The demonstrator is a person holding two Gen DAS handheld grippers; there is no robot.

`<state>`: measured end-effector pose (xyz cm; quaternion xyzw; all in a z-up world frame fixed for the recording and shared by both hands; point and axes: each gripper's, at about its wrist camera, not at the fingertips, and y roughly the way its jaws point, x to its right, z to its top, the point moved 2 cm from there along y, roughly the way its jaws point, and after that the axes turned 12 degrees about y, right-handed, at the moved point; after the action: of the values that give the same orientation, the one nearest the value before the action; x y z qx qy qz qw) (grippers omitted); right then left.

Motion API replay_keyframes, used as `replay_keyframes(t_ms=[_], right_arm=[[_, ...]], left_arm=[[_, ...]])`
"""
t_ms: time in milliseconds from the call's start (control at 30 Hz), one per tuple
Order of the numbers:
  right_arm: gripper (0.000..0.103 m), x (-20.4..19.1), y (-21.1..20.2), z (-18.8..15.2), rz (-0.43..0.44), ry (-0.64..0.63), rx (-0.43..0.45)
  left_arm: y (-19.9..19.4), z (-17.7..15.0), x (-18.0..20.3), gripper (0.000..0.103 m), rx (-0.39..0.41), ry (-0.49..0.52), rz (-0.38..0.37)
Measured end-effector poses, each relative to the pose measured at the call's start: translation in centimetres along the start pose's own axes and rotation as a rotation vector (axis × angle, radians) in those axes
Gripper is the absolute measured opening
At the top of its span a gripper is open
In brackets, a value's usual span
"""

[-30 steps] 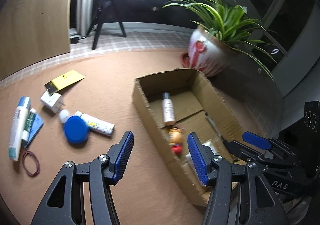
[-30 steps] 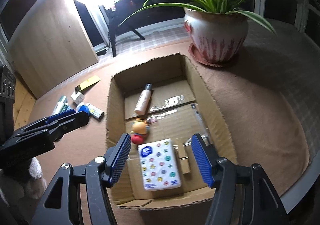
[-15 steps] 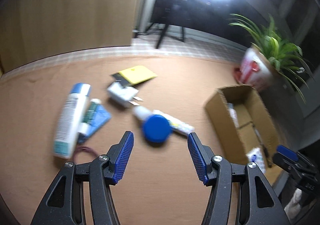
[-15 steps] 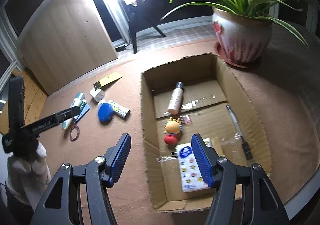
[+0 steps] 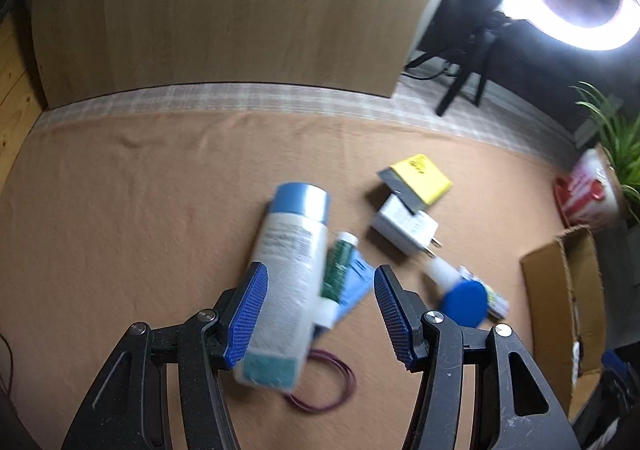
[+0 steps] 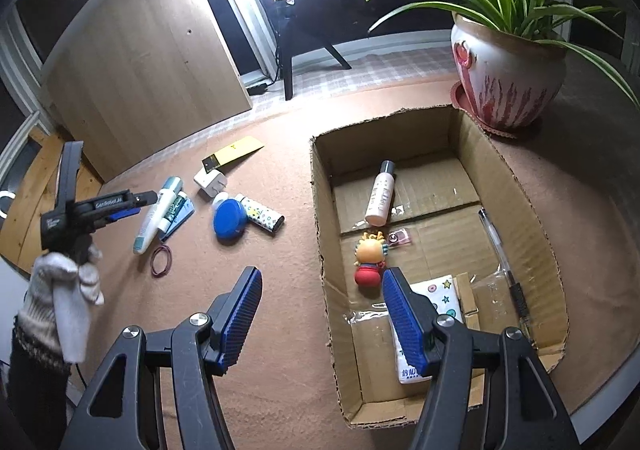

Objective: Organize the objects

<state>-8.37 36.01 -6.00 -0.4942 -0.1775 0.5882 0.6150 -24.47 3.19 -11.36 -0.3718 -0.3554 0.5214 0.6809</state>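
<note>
One white tube with blue cap (image 5: 286, 282) lying on brown cloth between parted left gripper (image 5: 318, 314) pads, untouched. Probably light, smooth, squashy; best pinched mid-body. Right gripper (image 6: 322, 316) parted, empty, beside cardboard box (image 6: 520, 186).

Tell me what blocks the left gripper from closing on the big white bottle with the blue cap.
Nothing visible does. The left gripper hangs open over the white bottle, but a green tube lies against its side, also between the jaws.
</note>
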Motion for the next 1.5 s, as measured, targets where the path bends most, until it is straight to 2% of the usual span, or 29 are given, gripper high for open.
replay_keyframes(t_ms=[167, 300, 533, 867, 1100, 1267, 1333, 1400, 1500], right_arm=[[0.059, 0.4, -0.3, -0.1, -0.007, 0.012, 0.003], [0.059, 0.5, -0.3, -0.2, -0.009, 0.015, 0.0], [0.059, -1.4, 0.4, -0.5, 0.01, -0.023, -0.021], [0.059, -6.8, 2.3, -1.3, 0.077, -0.125, -0.072], [0.059, -10.9, 4.1, -2.4, 0.126, -0.199, -0.125], [0.059, -13.5, 5.7, -3.6, 0.161, -0.248, -0.182], [0.059, -14.7, 6.5, -4.1, 0.188, -0.259, -0.219], [0.059, -15.8, 7.0, -4.6, 0.21, -0.261, -0.243], [0.059, -17.4, 8.1, -5.3, 0.235, -0.262, -0.278]], left_arm=[[1.2, 0.5, -0.6, 0.059, -0.024, 0.008, 0.022], [2.2, 0.3, -1.0, 0.049, -0.054, 0.027, 0.054], [1.6, -0.8, -3.5, 0.042, -0.047, -0.017, 0.065], [-1.4, -5.1, -7.6, 0.042, -0.028, -0.088, 0.09], [-3.9, -9.7, -7.6, 0.042, -0.013, -0.123, 0.071], [-5.3, -12.1, -7.4, 0.047, -0.029, -0.127, 0.042], [-6.1, -12.8, -7.6, 0.057, -0.025, -0.141, 0.004], [-7.1, -13.3, -8.0, 0.061, 0.001, -0.139, 0.003], [-7.9, -13.8, -9.5, 0.06, 0.032, -0.161, -0.028]])
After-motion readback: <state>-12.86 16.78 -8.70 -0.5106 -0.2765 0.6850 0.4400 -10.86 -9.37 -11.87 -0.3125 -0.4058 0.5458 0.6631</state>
